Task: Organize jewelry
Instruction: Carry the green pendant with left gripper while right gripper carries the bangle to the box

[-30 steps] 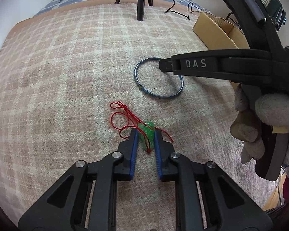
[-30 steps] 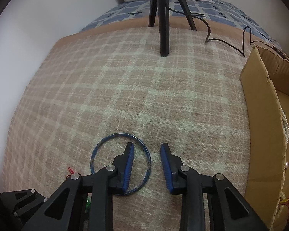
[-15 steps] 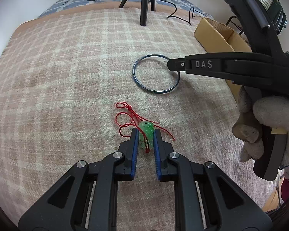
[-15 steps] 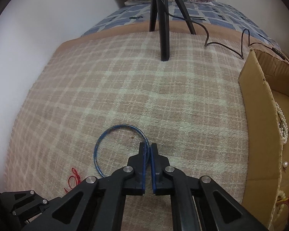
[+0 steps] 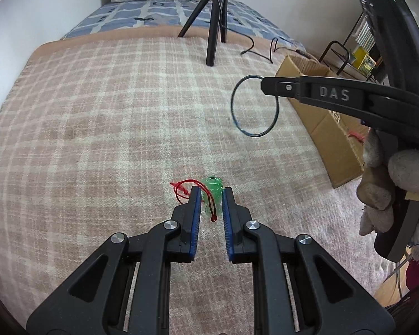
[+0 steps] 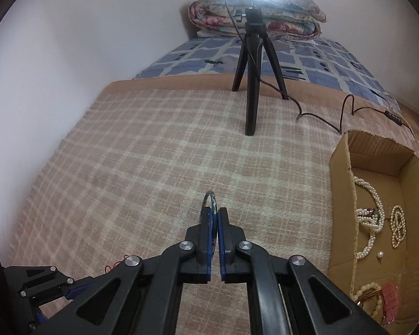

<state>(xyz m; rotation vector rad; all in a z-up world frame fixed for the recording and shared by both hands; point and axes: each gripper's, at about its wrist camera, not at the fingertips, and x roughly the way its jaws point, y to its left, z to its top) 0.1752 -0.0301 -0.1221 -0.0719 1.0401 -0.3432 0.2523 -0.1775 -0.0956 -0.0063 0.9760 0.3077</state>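
My left gripper (image 5: 211, 196) is shut on a green pendant (image 5: 214, 189) with a red cord (image 5: 183, 188) and holds it above the plaid blanket. My right gripper (image 6: 215, 214) is shut on a dark blue bangle (image 5: 252, 105), lifted off the blanket; in the right wrist view the bangle (image 6: 208, 198) shows edge-on between the pads. A cardboard box (image 6: 345, 195) at the right holds pearl necklaces (image 6: 370, 215) and other jewelry.
A black tripod (image 6: 251, 83) with a ring light stands at the far end of the blanket, its cable (image 6: 335, 117) trailing toward the box. Folded quilts (image 6: 254, 14) lie at the back. A wall runs along the left.
Both grippers have lifted. The right one closed on the bangle and raised it off the blanket. The left one closed on the green pendant and lifted it, its cord hanging.
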